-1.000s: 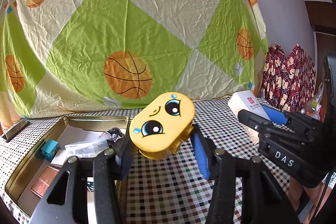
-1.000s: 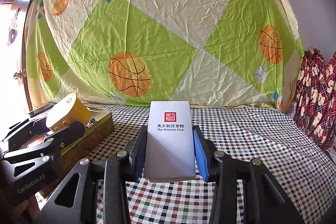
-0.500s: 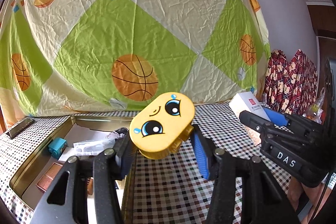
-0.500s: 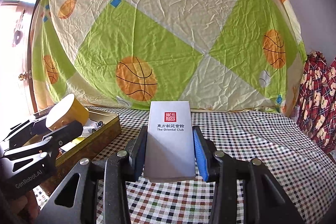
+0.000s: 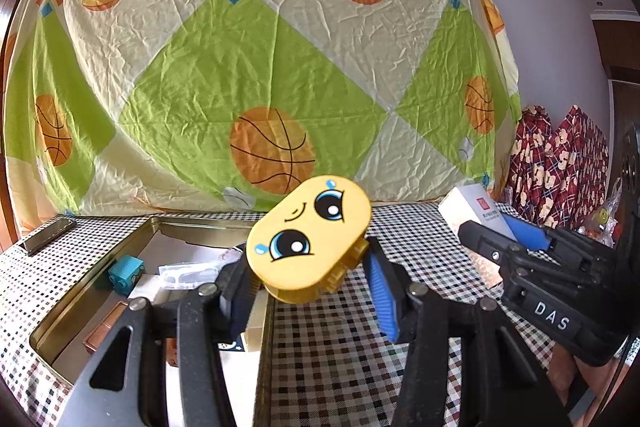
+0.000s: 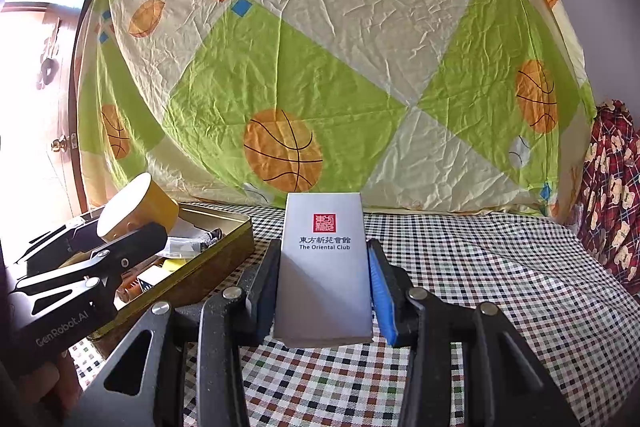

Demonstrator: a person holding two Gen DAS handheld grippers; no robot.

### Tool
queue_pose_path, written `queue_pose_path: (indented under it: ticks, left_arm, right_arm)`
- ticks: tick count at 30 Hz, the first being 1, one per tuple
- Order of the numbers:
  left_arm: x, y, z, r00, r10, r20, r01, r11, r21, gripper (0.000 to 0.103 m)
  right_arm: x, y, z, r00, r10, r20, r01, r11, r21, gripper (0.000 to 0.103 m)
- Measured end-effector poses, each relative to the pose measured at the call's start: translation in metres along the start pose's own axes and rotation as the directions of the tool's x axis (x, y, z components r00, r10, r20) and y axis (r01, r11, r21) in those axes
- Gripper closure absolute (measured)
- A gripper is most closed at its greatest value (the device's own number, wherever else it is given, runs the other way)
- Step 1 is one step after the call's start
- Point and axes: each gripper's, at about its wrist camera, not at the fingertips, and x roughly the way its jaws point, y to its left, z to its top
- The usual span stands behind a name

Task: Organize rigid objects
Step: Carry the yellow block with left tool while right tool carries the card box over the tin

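Left hand-held gripper (image 5: 308,279): I clamp my jaws on the yellow face toy (image 5: 308,239), raised over the tin tray's (image 5: 192,227) right rim.
Right hand-held gripper (image 6: 324,291): I pinch the white Oriental Club box (image 6: 324,267) upright above the checkered counter (image 6: 500,287), right of the tray.

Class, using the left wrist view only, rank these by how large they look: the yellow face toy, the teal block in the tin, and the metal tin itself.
1. Metal tin
2. Yellow face toy, though being held near the camera enlarges it
3. Teal block
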Motion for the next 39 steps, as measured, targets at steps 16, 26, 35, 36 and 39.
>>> queue_pose_path:
  ticks: [16,26,35,36,39]
  left_arm:
    - [-0.013,0.030,-0.002,1.000,0.008,0.001,-0.008,0.999,-0.053,0.053]
    - [-0.019,0.042,-0.002,1.000,0.024,0.014,-0.023,0.998,-0.066,0.053]
    - [-0.025,0.053,-0.002,0.999,0.041,0.023,-0.040,0.996,-0.074,0.053]
    - [-0.026,0.055,-0.003,0.999,0.043,0.023,-0.041,0.996,-0.079,0.053]
    - [-0.028,0.060,-0.003,0.998,0.050,0.024,-0.047,0.995,-0.087,0.053]
  right_arm:
    - [0.000,0.010,0.000,0.999,0.043,0.008,-0.043,0.999,0.016,0.060]
    - [0.000,0.031,0.000,0.997,0.081,0.011,-0.081,0.997,0.009,0.060]
    - [-0.005,0.055,0.001,0.994,0.110,0.025,-0.110,0.994,-0.024,0.060]
    - [-0.005,0.058,0.001,0.993,0.114,0.026,-0.113,0.993,-0.028,0.060]
    - [-0.005,0.067,0.001,0.991,0.129,0.024,-0.128,0.991,-0.038,0.060]
